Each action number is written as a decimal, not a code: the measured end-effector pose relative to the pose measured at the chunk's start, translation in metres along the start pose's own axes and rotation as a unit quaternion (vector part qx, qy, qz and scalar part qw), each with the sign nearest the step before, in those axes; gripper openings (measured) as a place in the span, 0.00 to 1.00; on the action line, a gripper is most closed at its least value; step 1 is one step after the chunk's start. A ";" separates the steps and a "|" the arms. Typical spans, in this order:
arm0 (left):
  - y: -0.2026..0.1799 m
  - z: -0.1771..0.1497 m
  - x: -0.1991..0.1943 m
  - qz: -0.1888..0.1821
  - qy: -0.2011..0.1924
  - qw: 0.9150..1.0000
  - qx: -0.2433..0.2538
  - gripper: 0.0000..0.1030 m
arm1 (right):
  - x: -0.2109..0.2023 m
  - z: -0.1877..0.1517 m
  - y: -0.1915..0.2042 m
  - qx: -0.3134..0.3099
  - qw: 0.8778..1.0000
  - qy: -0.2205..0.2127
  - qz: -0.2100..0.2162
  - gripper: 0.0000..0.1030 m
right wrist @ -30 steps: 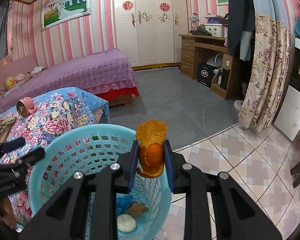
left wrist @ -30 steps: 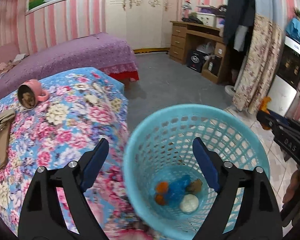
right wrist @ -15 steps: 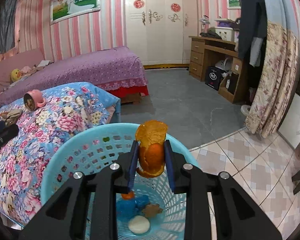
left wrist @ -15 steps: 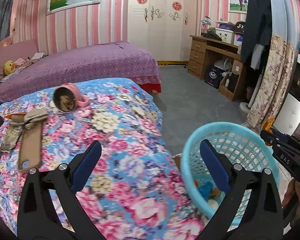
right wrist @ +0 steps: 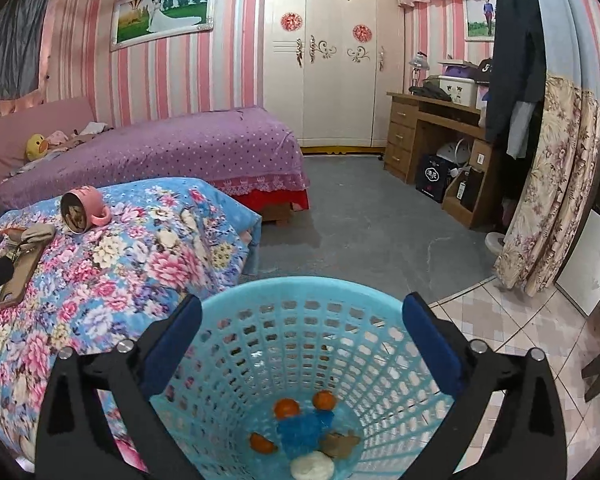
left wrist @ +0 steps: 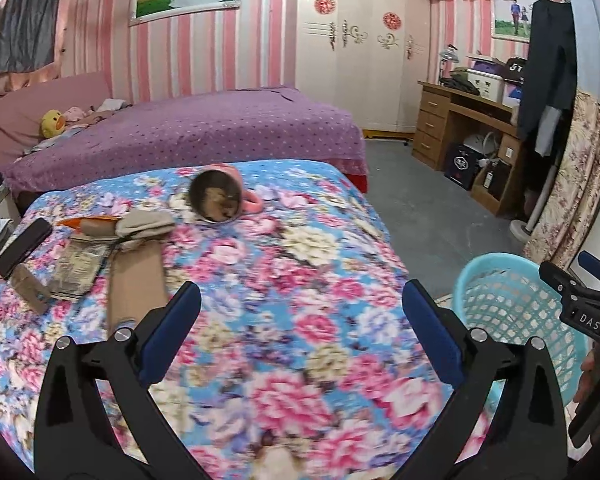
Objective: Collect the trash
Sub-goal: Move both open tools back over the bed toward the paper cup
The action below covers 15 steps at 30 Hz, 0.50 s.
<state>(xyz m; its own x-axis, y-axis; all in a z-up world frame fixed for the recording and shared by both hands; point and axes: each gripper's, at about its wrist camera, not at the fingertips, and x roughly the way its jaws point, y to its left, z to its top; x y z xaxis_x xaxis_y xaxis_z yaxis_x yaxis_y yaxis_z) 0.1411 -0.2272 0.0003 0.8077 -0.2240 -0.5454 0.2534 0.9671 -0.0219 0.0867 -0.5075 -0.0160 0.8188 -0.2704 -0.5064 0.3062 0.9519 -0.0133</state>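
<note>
Orange peel, released, is now lying in blue basket; right gripper jaws just opening, spread empty. Left gripper spread empty, hanging over floral bedspread beside purple bed.

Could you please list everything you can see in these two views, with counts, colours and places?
Plastic lattice waste basket: one, light blue, on floor beside table.
Orange peel pieces: three, orange, basket bottom.
Crumpled wrapper: one, blue, basket bottom.
White round lump: one, basket bottom.
Ceramic mug: one, pink, on its side on floral tablecloth.
Phone: one, black, cloth's left edge.
Brown paper scraps: several, left of mug.
Left claw: open, empty, over cloth.
Right claw: just opened, empty, over basket.
</note>
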 end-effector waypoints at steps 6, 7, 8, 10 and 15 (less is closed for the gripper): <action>0.036 -0.001 -0.003 0.021 -0.005 1.000 0.004 0.94 | 0.003 0.008 0.032 0.000 1.000 -0.005 0.010 0.96; 0.043 -0.001 -0.002 0.026 -0.006 1.000 0.004 0.95 | 0.004 0.008 0.037 -0.001 1.000 -0.006 0.013 0.96; 0.050 -0.002 -0.002 0.030 -0.007 1.000 0.002 0.95 | 0.005 0.009 0.044 -0.003 1.000 -0.006 0.017 0.96; 0.064 -0.003 -0.002 0.033 -0.007 0.999 -0.003 0.95 | 0.007 0.011 0.059 -0.008 1.000 -0.005 0.023 0.96; 0.099 -0.011 -0.001 0.054 -0.008 0.999 -0.004 0.95 | 0.012 0.012 0.098 -0.031 0.999 -0.002 0.042 0.96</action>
<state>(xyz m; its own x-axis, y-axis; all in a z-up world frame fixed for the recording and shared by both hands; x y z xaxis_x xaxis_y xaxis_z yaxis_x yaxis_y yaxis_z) 0.1597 -0.1304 -0.0106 0.8381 -0.1203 -0.5321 0.1602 0.9867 0.0293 0.1325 -0.4194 -0.0129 0.8421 -0.1895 -0.5049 0.2060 0.9783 -0.0236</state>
